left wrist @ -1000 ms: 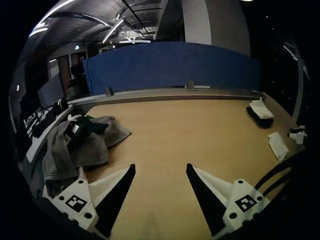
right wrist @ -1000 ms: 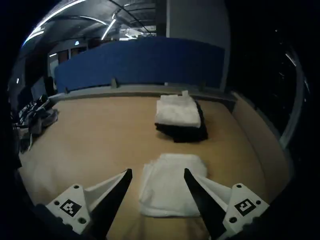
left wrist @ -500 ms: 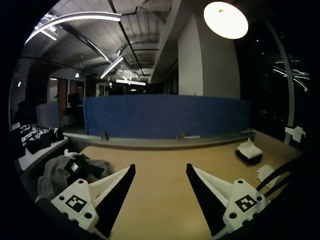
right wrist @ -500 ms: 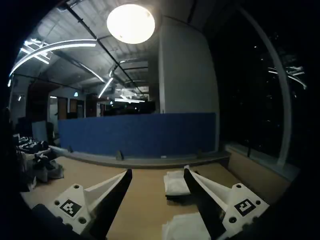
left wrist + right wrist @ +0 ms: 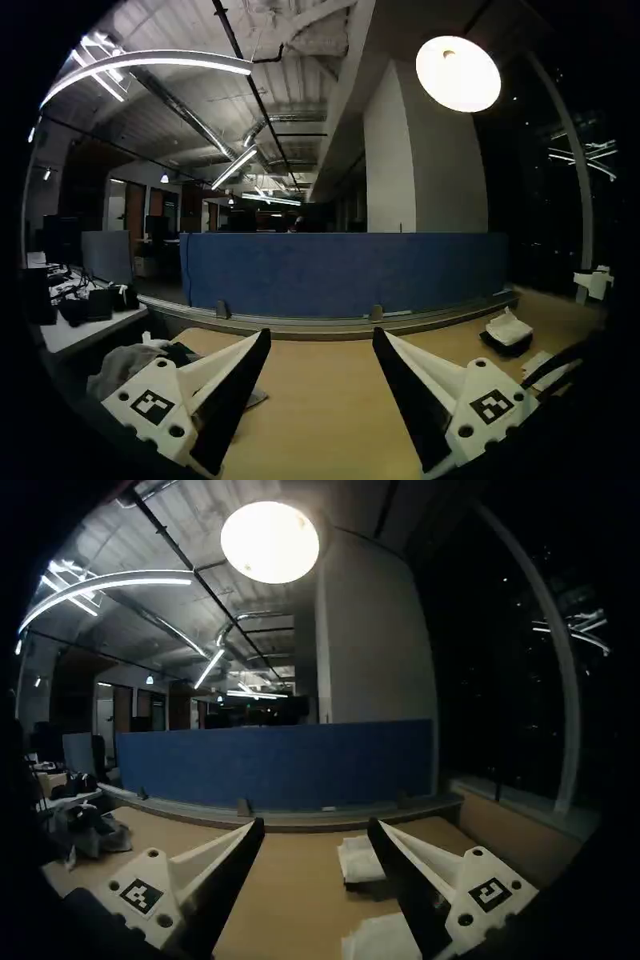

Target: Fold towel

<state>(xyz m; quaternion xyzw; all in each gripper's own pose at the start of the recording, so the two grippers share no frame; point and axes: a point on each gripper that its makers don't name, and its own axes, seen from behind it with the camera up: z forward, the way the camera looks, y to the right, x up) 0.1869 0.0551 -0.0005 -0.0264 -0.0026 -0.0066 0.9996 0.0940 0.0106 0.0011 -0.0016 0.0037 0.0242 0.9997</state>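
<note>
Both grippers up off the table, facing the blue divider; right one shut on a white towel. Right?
Wrong on the grip. The right gripper view shows the right gripper open and empty; the white towel lies on the table below it. The rest stands: both, the left gripper included, face the blue divider.

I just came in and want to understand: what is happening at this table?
A person holds two grippers over a wooden table, on a towel-folding job. The left gripper and the right gripper are both open and hold nothing, pointing toward a blue partition. Folded white towels lie on the table's right side; a crumpled grey pile sits on its left.
</note>
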